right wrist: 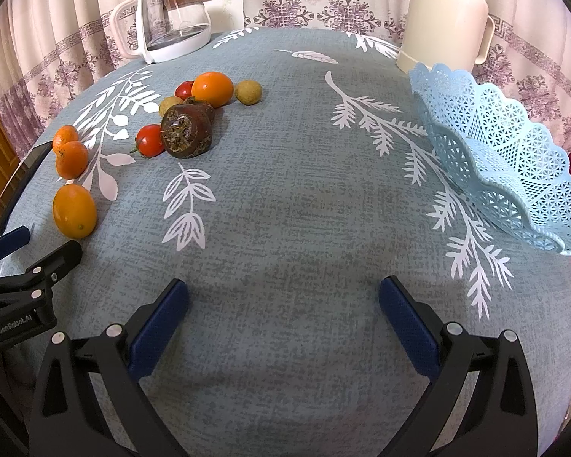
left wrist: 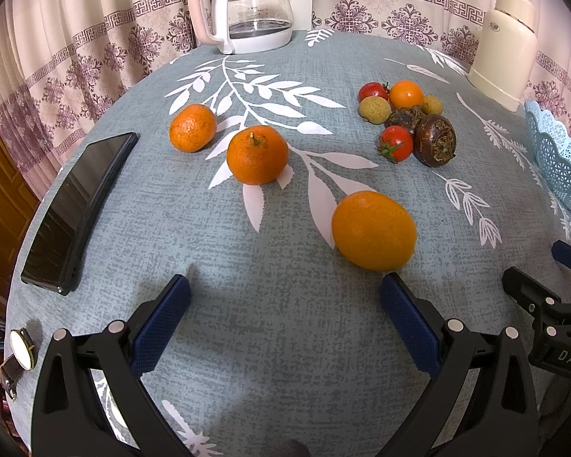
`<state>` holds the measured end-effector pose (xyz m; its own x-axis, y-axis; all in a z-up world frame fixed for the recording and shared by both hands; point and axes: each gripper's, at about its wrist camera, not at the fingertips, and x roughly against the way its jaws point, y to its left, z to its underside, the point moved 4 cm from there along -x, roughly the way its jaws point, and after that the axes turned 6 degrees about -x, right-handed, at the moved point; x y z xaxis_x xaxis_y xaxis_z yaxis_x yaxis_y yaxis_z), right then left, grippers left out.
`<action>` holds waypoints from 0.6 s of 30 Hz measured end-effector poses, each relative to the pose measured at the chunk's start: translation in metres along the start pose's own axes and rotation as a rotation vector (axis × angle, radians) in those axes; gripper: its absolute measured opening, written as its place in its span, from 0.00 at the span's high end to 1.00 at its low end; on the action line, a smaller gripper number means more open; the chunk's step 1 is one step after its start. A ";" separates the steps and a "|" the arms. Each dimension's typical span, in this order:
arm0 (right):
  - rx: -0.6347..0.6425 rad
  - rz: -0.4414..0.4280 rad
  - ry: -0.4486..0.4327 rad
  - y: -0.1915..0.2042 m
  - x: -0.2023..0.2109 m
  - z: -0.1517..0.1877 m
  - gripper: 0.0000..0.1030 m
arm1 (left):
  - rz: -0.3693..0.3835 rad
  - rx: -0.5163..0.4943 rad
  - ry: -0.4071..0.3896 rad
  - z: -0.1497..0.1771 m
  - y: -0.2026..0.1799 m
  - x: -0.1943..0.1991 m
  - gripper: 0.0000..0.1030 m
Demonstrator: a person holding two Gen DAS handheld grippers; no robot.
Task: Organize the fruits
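Three oranges lie loose on the grey-blue leaf-print cloth: a smooth one [left wrist: 374, 230] just beyond my left gripper [left wrist: 285, 285], which is open, a stemmed one [left wrist: 257, 154] and another [left wrist: 192, 127] farther left. A pile at the back right holds a small orange [left wrist: 406, 93], cherry tomatoes [left wrist: 396, 143], brown water chestnuts [left wrist: 435, 140] and pale longans [left wrist: 370, 110]. The right wrist view shows the same pile [right wrist: 188, 131] to the left and a light blue lattice basket [right wrist: 514, 160] to the right. My right gripper [right wrist: 283, 289] is open over bare cloth.
A black phone [left wrist: 76, 213] lies at the table's left edge, with a wristwatch [left wrist: 19, 350] nearer me. A glass kettle with a white handle [left wrist: 243, 7] and a cream thermos [left wrist: 506, 45] stand at the back. Patterned curtains hang behind the table.
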<state>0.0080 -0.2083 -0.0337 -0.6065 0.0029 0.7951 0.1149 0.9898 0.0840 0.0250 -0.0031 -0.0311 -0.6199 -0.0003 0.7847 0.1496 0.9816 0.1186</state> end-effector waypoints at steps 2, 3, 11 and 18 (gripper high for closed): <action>0.003 -0.004 0.003 -0.002 0.000 -0.001 0.05 | 0.001 0.002 0.003 -0.001 0.001 -0.002 0.02; 0.004 -0.004 0.003 -0.002 0.000 0.000 0.05 | 0.000 0.001 0.003 -0.001 0.001 -0.003 0.02; 0.005 -0.002 0.001 -0.002 -0.003 0.000 0.05 | 0.006 0.005 -0.001 -0.001 0.001 -0.002 0.02; 0.003 -0.006 -0.003 -0.002 -0.003 0.000 0.05 | 0.009 0.007 -0.002 0.000 0.004 -0.001 0.02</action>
<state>0.0090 -0.2105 -0.0363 -0.6093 -0.0027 0.7929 0.1088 0.9903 0.0869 0.0263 0.0006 -0.0309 -0.6197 0.0088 0.7848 0.1495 0.9830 0.1070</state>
